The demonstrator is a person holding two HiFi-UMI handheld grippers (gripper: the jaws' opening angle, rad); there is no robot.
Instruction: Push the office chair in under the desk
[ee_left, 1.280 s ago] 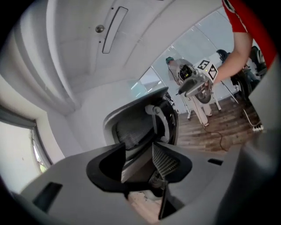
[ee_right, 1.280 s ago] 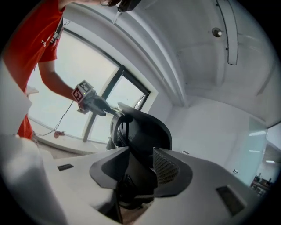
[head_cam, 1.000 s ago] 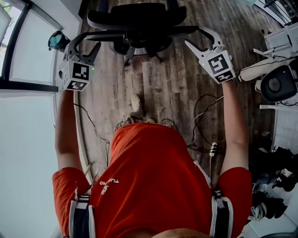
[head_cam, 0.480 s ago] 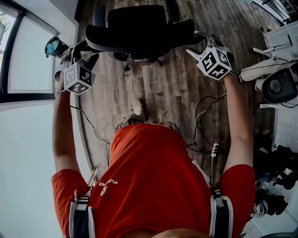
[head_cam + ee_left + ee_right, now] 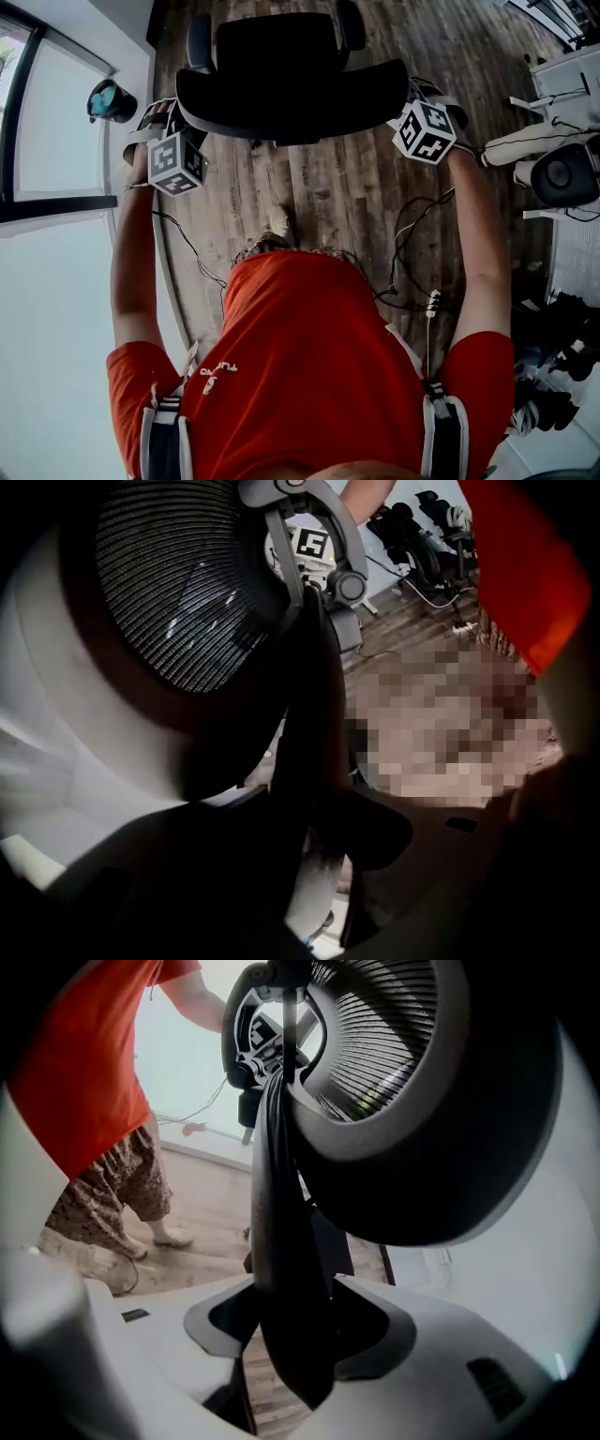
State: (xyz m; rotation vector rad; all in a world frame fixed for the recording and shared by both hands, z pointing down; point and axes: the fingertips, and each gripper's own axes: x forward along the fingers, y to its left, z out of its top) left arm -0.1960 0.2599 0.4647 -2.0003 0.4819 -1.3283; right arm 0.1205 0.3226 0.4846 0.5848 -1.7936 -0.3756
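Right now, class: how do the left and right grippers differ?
Left gripper takes the chair back's edge by the window; right gripper the opposite edge. The left cube shows lower in the head view than the right cube. Both have the back's rim between open jaws that have just been closing.

Shows chair (image 5: pixel 281 75) on floor (image 5: pixel 328 178), straight ahead of person (image 5: pixel 309 366), back turned toward person. Has window (image 5: pixel 56 122) left of chair, cables (image 5: pixel 412 244) on floor under person's right arm, gear (image 5: pixel 562 169) at far right, well apart from chair.
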